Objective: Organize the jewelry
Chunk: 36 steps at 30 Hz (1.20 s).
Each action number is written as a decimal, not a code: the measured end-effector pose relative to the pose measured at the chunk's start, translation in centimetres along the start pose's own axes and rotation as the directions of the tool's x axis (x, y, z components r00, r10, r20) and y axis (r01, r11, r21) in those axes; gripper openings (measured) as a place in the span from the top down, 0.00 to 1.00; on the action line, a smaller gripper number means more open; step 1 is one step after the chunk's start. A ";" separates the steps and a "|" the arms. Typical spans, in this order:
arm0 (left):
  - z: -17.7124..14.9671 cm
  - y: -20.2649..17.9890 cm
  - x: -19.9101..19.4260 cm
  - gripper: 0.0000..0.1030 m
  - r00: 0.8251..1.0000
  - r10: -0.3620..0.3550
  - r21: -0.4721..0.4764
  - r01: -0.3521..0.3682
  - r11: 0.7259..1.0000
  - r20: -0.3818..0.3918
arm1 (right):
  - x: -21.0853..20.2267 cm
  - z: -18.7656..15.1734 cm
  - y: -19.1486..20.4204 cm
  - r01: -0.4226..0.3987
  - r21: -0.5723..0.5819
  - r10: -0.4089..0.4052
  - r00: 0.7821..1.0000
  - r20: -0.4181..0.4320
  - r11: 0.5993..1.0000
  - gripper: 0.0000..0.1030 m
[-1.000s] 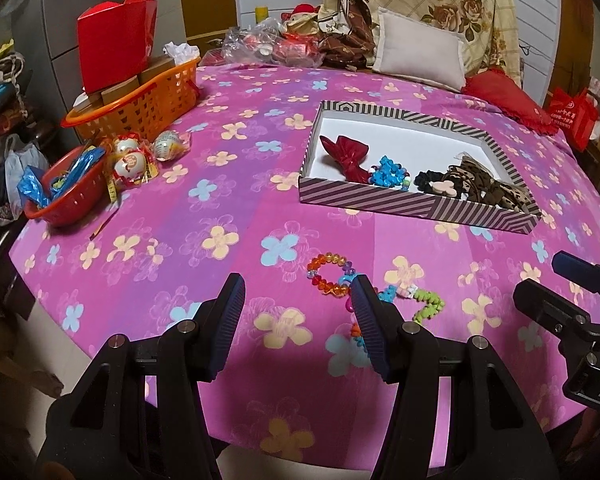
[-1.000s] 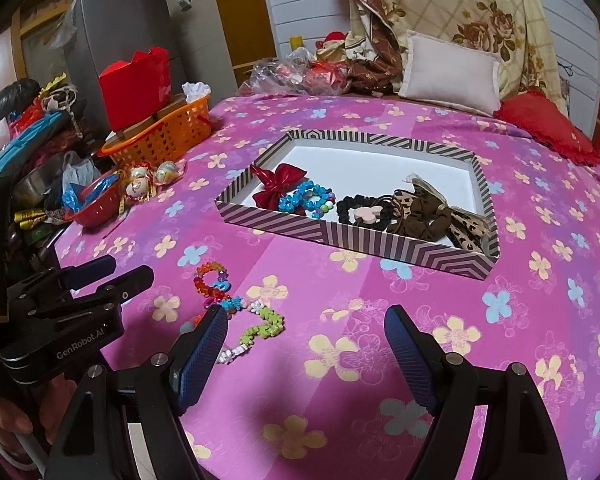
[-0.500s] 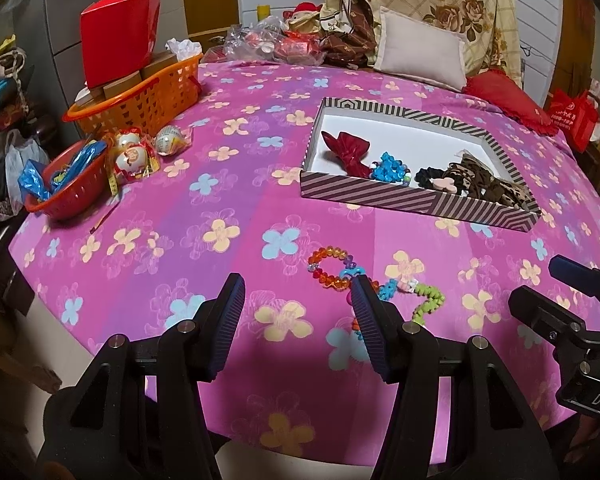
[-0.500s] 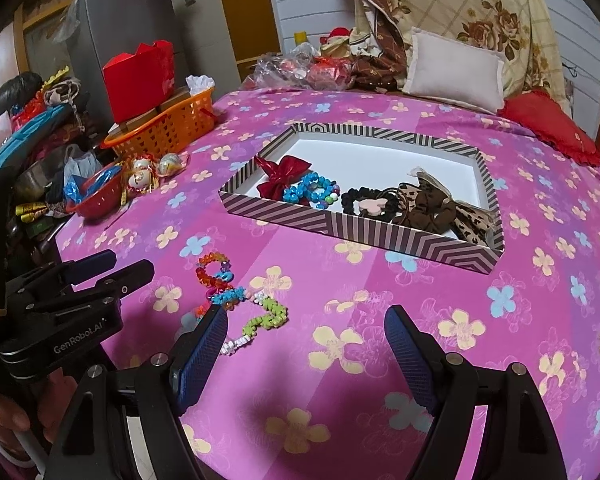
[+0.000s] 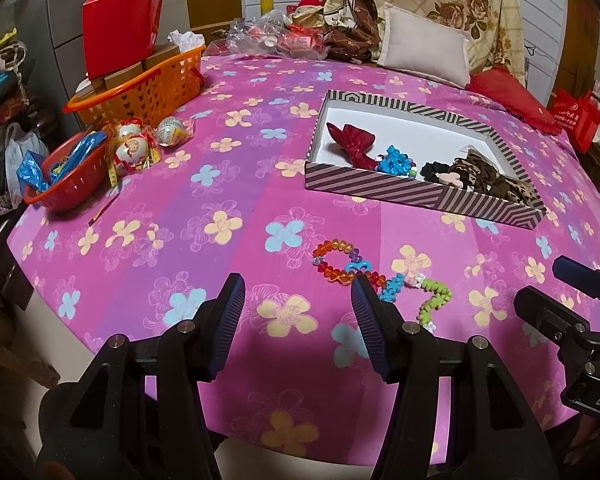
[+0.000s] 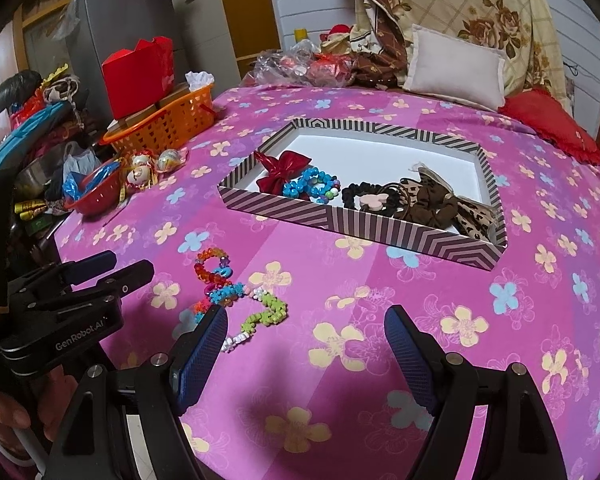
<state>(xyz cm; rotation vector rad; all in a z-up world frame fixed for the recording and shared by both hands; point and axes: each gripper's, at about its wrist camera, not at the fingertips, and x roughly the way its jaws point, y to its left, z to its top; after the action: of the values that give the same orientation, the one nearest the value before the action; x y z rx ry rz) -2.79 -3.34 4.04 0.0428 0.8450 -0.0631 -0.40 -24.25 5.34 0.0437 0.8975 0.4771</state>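
With both claws spread wide and holding nothing, I'm at the pick step: left claw [image 5: 298, 304] and right claw [image 6: 306, 338] hover over the near edge of the bed [image 6: 380, 420]. The loose bead bracelets [image 6: 236, 292] lie in a tangle on the pink flowered sheet, just ahead of my left claw's right finger and my right claw's left finger. The striped box [image 6: 380, 236] sits farther back, already holding a red bow [image 6: 280, 170], a blue bead bracelet [image 6: 310, 188] and dark hair ties [image 6: 404, 200]. Next move, as I judge it: drop one claw onto a single strand, pinch, carry it into the box. Risk: the strands are intertwined, so one pull may drag the rest. An orange basket [image 5: 140, 90] and a red bowl [image 5: 66, 178] stand far left, off the path.
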 end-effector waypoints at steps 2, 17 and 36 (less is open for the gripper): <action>0.0 0.0 0.0 0.46 1.000 0.000 -0.001 0.000 1.000 -0.002 | 0.1 0.0 0.1 0.001 -0.001 -0.001 1.000 -0.004 1.000 0.24; -0.2 0.4 0.8 0.46 1.000 -0.001 -0.013 0.001 1.000 -0.019 | 0.8 -0.2 0.2 -0.004 -0.006 0.004 1.000 -0.016 1.000 0.24; -0.4 1.3 1.8 0.46 0.998 -0.020 -0.036 0.018 0.999 -0.054 | 1.7 -0.5 0.2 -0.016 -0.007 0.016 0.999 -0.038 1.000 0.24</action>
<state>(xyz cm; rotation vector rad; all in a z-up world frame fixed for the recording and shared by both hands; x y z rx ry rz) -1.84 -2.07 2.42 0.0032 0.9012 -0.0655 0.07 -23.46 3.84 0.0355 0.9332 0.4975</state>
